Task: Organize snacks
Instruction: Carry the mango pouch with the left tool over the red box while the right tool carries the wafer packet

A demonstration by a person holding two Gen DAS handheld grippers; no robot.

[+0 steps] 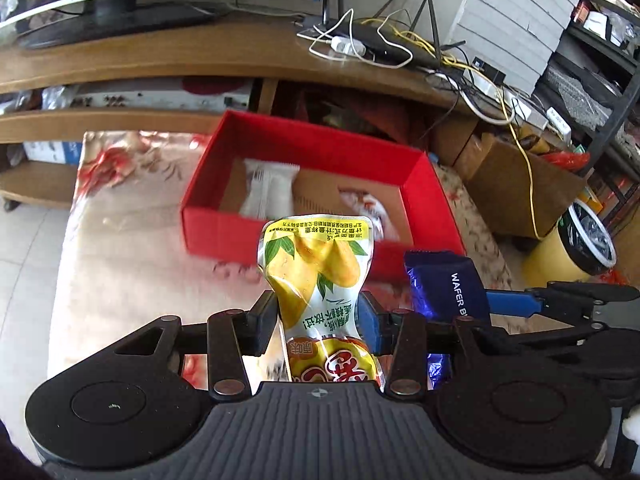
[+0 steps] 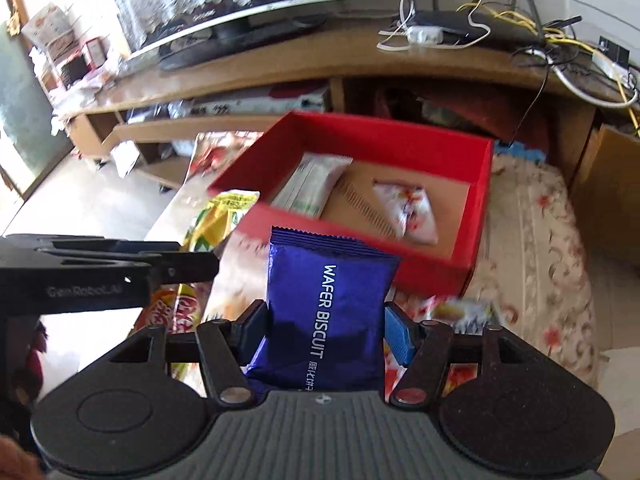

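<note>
Red box [image 1: 320, 148] ahead on floral-covered worktop [image 1: 120, 240], already holding two packets. Left gripper [image 1: 318, 316] clamped on mango pouch [image 1: 320, 276], right gripper [image 2: 326, 326] clamped on wafer biscuit pack [image 2: 326, 300]; both raised, likely box-bound.

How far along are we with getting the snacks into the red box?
Done: a white packet and a red-patterned packet lie in the red box. In hand: the left gripper holds a mango pouch, the right gripper a blue wafer biscuit pack. Left: dropping both in.
</note>
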